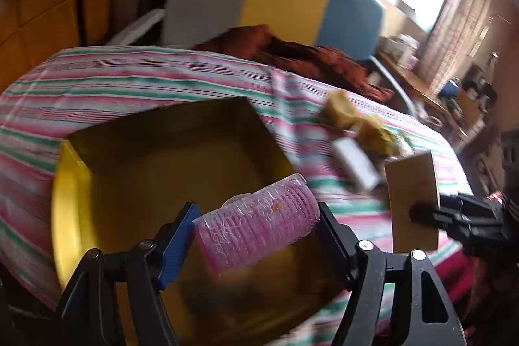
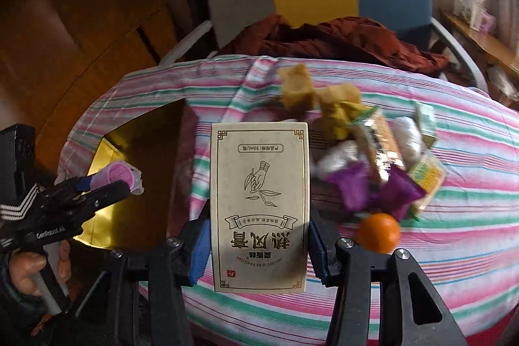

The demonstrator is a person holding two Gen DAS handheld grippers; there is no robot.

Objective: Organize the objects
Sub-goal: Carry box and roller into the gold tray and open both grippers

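The left claw (image 1: 258,229) is pinching a pink roller (image 1: 256,224) by its two ends, so the roller's long axis is lying across the claw, and it is hanging directly over the open yellow box (image 1: 69,209) sitting near the tabletop's left edge. The right claw (image 2: 258,244) is gripping a tall beige carton (image 2: 258,206) by its long sides, just right of the box, over the striped cloth (image 2: 454,248). The left one is nearer the box, with nothing in its way. Toward the right edge a loose heap of snack packets (image 2: 373,151) and an orange (image 2: 379,232) are lying well clear.
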